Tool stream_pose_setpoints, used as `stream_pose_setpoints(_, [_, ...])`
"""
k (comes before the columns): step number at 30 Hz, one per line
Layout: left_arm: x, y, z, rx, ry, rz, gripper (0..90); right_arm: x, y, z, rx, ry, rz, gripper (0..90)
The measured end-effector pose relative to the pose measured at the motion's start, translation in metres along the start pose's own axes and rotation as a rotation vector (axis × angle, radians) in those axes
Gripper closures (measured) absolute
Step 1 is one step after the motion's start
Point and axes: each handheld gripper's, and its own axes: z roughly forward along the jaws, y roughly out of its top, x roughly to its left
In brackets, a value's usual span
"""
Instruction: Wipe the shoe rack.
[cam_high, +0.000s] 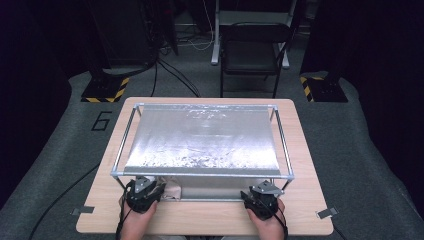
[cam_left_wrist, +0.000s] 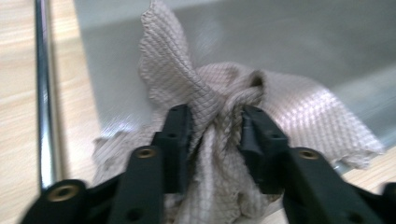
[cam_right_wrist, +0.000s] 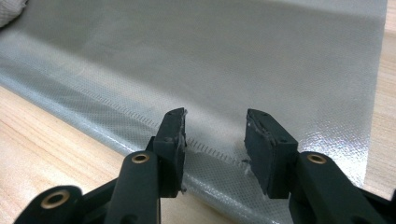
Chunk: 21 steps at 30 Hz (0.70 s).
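A metal frame with a silver sheet stretched over it fills the middle of the high view and stands over the cloth, low and left of centre on the table. The cloth is bunched, with no clear long axis; one corner points toward the top of the left gripper view. The left gripper is released, cloth between its jaws. The right gripper, lower right, is open over the sheet's near edge.

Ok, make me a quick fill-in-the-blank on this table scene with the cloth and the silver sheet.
1. The beige waffle-weave cloth lies bunched between the jaws of the ____ hand-held gripper.
2. The silver sheet hangs over a ____ rod frame.
3. The right hand-held gripper has ____ between its jaws.

Missing words: left; metal; nothing
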Motion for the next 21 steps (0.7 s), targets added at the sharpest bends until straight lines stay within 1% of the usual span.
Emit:
stream_pose_setpoints(1, [-0.001, 0.000, 0.001, -0.008, 0.002, -0.005, 53.3, 0.000, 0.000, 0.000, 0.000, 0.001, 0.000, 58.3])
stream_pose_setpoints(2, [-0.002, 0.001, 0.002, -0.006, 0.003, 0.001, 49.7, 0.000, 0.000, 0.000, 0.000, 0.001, 0.000, 58.2])
stream_pose_setpoints(4, [-0.004, 0.001, 0.007, -0.018, 0.009, 0.002, 44.0, 0.000, 0.000, 0.000, 0.001, 0.001, -0.001, 58.3])
stream_pose_setpoints(6, [-0.006, 0.001, 0.013, -0.027, -0.006, -0.021, 41.1, 0.000, 0.000, 0.000, 0.001, 0.001, 0.000, 58.2])
stream_pose_setpoints(7, [-0.007, 0.001, 0.016, -0.006, -0.019, -0.024, 40.4, 0.000, 0.000, 0.000, 0.001, 0.000, -0.001, 58.3])
stream_pose_setpoints(8, [-0.009, 0.000, 0.019, 0.006, -0.023, -0.017, 40.3, 0.000, 0.000, 0.000, 0.001, 0.000, -0.001, 58.2])
stream_pose_setpoints(9, [-0.011, -0.001, 0.021, 0.003, -0.023, -0.015, 40.4, 0.000, 0.000, 0.000, 0.001, 0.000, -0.001, 58.2])
stream_pose_setpoints(10, [-0.011, -0.002, 0.022, 0.003, -0.016, -0.018, 41.9, 0.001, 0.000, 0.000, 0.002, -0.001, 0.003, 58.3])
stream_pose_setpoints(11, [-0.011, -0.001, 0.021, 0.014, -0.017, -0.013, 43.8, 0.000, 0.000, 0.000, 0.001, -0.001, 0.000, 58.3])
stream_pose_setpoints(12, [-0.012, -0.001, 0.022, 0.006, -0.017, -0.012, 45.7, 0.000, 0.000, 0.000, 0.001, 0.001, 0.003, 58.2])
stream_pose_setpoints(13, [-0.013, 0.000, 0.021, 0.017, -0.016, -0.001, 48.9, 0.001, 0.000, 0.000, 0.002, -0.001, 0.007, 58.2])
stream_pose_setpoints(14, [-0.014, 0.001, 0.021, 0.024, -0.023, -0.007, 52.6, 0.001, 0.000, 0.000, 0.002, -0.001, 0.005, 58.3])
stream_pose_setpoints(15, [-0.015, 0.001, 0.021, 0.021, -0.015, -0.003, 54.3, 0.001, 0.000, 0.000, 0.002, -0.001, 0.004, 58.2])
stream_pose_setpoints(17, [-0.016, 0.001, 0.020, 0.023, -0.010, 0.014, 59.7, 0.001, 0.000, 0.000, 0.002, 0.000, 0.005, 58.2])
stream_pose_setpoints(18, [-0.015, 0.002, 0.019, 0.043, -0.010, 0.035, 62.5, 0.001, 0.000, 0.000, 0.002, -0.002, 0.005, 58.2])
stream_pose_setpoints(19, [-0.015, 0.002, 0.018, 0.041, -0.008, 0.039, 64.3, 0.001, 0.000, 0.000, 0.002, 0.000, 0.005, 58.3])
stream_pose_setpoints(20, [-0.015, 0.002, 0.018, 0.039, -0.007, 0.039, 67.1, -0.001, 0.000, 0.000, 0.001, 0.003, -0.008, 58.2])
stream_pose_setpoints(21, [-0.014, 0.002, 0.017, 0.040, -0.002, 0.038, 69.8, 0.001, 0.000, 0.000, 0.003, 0.001, 0.014, 58.3])
